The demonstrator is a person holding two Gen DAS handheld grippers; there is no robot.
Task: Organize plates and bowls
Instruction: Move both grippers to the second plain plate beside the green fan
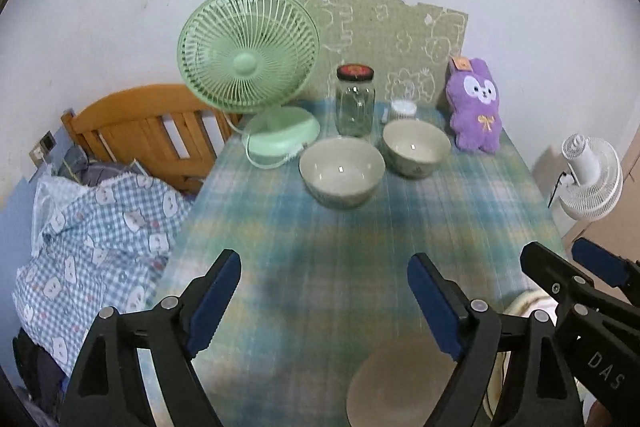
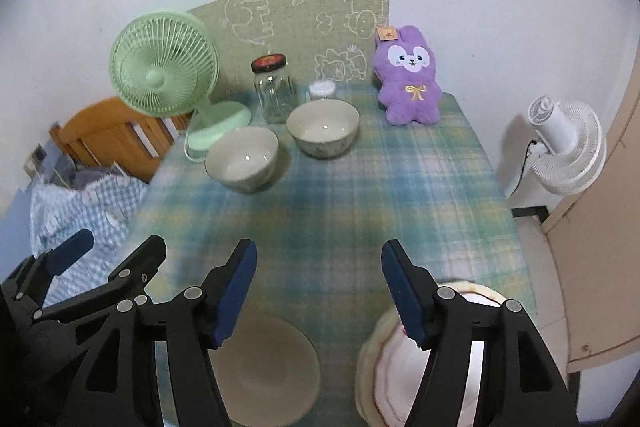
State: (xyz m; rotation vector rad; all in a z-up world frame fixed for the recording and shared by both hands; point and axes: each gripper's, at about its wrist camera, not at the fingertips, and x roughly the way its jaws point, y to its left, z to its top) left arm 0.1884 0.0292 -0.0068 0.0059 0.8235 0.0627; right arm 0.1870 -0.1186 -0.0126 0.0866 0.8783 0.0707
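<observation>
So from my end the biggest thing is the table (image 2: 340, 195) with the blue-green plaid cloth, and it's smeared with blur near the cameras. At the back stand a green fan (image 1: 248, 63), a purple plush bunny (image 2: 410, 79) and a glass jar (image 1: 355, 103); there's a small white container (image 2: 322, 90) behind the bowls that I can't really make out. Two bowls sit side by side mid-table, apart from each other: left bowl (image 1: 341, 171), right bowl (image 1: 416, 147), both upright and empty. Down at the near edge a tan plate (image 2: 264, 367) lies flat, half hidden by the fingers, and a white plate with a scalloped cream rim (image 2: 384, 375) sits beside it, cut off by the frame. Left gripper (image 1: 324, 303) is spread wide with nothing between its pads. Right gripper (image 2: 320, 295) is also apart, holding nothing, hovering over the gap between the plates
</observation>
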